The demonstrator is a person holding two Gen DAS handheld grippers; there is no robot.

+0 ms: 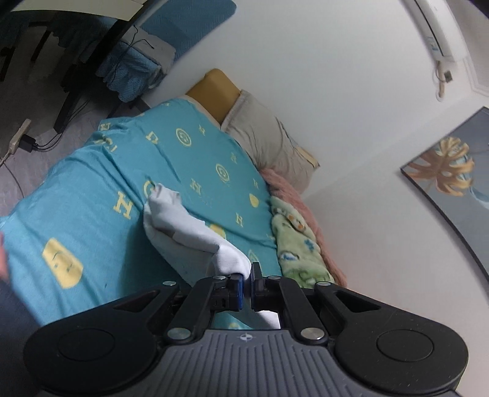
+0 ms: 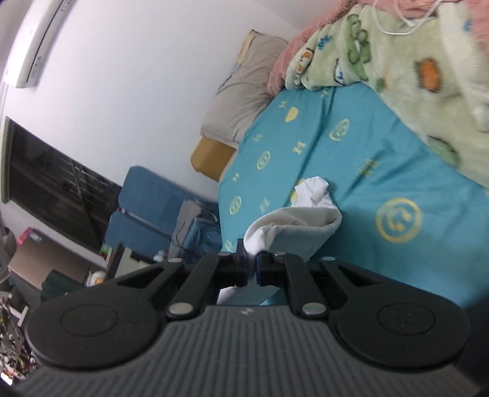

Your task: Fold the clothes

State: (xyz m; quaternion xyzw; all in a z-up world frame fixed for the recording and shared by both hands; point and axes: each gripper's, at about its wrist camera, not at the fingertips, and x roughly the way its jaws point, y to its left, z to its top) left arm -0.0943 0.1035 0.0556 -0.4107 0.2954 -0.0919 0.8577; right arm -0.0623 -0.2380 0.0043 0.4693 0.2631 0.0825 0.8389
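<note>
On the bed: one teal sheet (image 1: 91, 195) printed with yellow motifs, among them the letter "H", ringed smiley faces and solid yellow faces; no other writing can be read.

- One white garment (image 1: 183, 226), bunched, its far end resting on the sheet and its near end lifted.
- One left gripper (image 1: 247, 282), jaws pinched together on a white edge of the garment.
- One right gripper (image 2: 250, 265), jaws likewise clamped on another white edge of the garment (image 2: 293, 223).
- One beige pillow (image 1: 269, 143) at the head of the bed.
- One green cartoon-print blanket (image 1: 293, 244) and one pink fleece (image 1: 293, 195), both along the wall side.
- One wall air conditioner (image 1: 434, 27); its label is too small to read.
- One framed leaf picture (image 1: 452, 174).
</note>
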